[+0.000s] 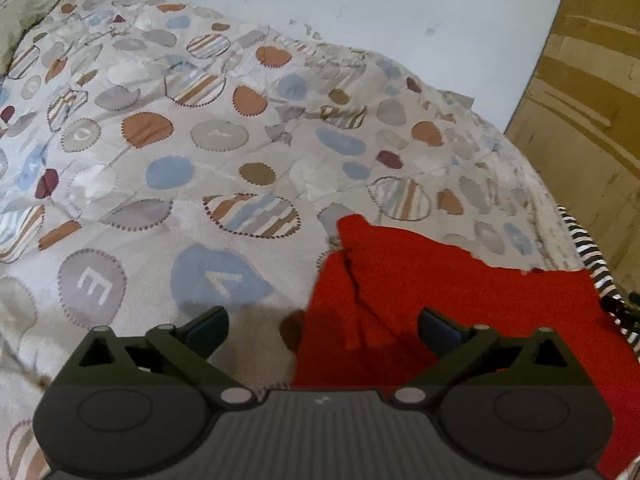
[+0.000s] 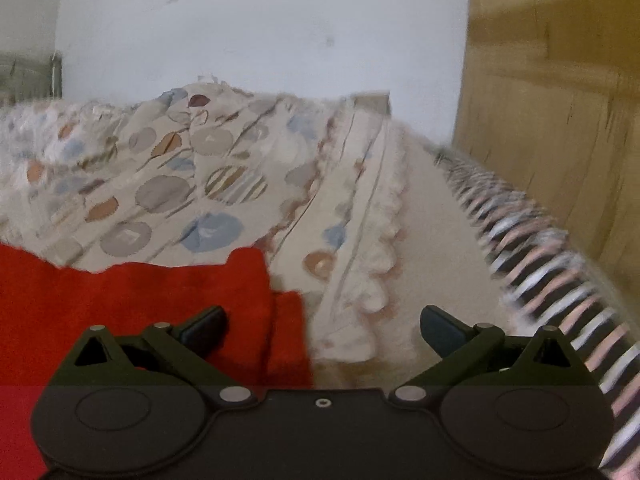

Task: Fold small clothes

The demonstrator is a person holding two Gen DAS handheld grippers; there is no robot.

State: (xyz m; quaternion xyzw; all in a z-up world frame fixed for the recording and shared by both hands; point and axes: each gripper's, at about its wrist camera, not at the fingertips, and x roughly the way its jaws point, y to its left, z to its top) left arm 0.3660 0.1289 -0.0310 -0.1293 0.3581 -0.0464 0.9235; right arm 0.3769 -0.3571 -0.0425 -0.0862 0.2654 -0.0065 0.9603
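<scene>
One garment, two grippers.
One red garment (image 1: 460,304) on one patterned bedspread (image 1: 160,160); one striped cloth (image 2: 560,264) at its edge.

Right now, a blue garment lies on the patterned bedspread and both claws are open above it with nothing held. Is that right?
Not quite: the garment is red, not blue, as the left wrist view shows plainly. The rest stands: it lies on the patterned bedspread, and the left claw and right claw are both open with nothing held.

Both wrist views look steeply down, close over the bedspread (image 1: 160,168), sharing the red cloth (image 2: 132,292).
</scene>
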